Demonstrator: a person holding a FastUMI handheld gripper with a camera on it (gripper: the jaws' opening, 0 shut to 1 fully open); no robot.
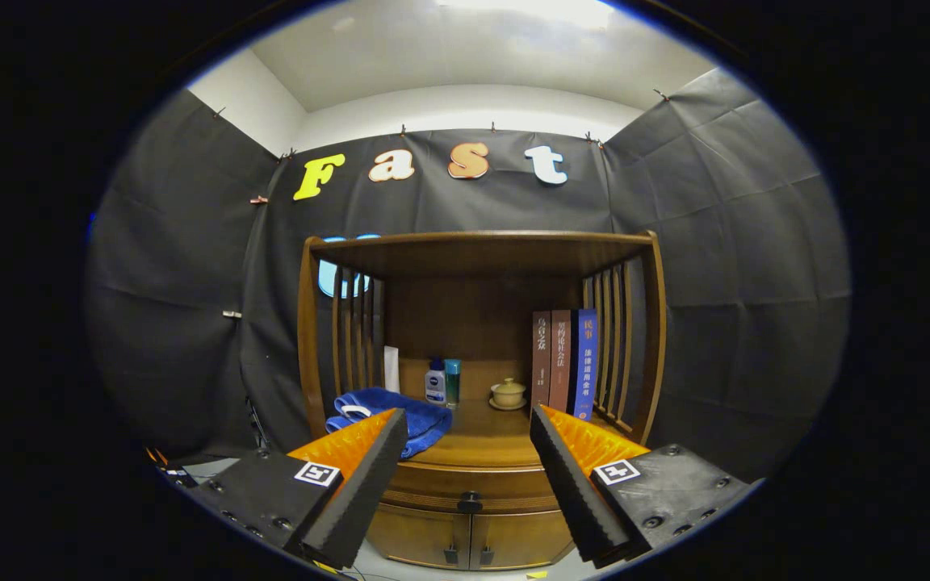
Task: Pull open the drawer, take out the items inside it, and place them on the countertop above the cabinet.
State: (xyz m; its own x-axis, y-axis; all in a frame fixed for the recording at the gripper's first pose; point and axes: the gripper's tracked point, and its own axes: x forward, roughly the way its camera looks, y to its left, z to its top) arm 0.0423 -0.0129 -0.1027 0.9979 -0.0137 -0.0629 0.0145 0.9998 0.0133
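A: What writing do we get here?
B: Spines of the books (563, 359) carry characters, too small for us to make out. The white-and-blue bottle (435, 382) has a dark blue label patch, unreadable at this res. Each finger mount wears a square black-and-white marker.

A: Drawer vs. the hand-held gripper (465, 436)?
B: We see the drawer (469, 486) shut, w/ its dark knob (470, 503) low between the fingers and beyond them, under the bench (481, 440). Fingers spread wide, nothing between them, touching nothing.

A: Counts?
B: We count 3 books upright at the right slats, 1 white-and-blue bottle touching or just beside 1 teal tumbler (453, 382), 1 lidded cup on a saucer (508, 394) near the books, 1 blue towel (388, 415) just ahead of the left finger, 1 white upright item (391, 369) behind it; can't tell what. Below the drawer, 2 cabinet doors (469, 539)
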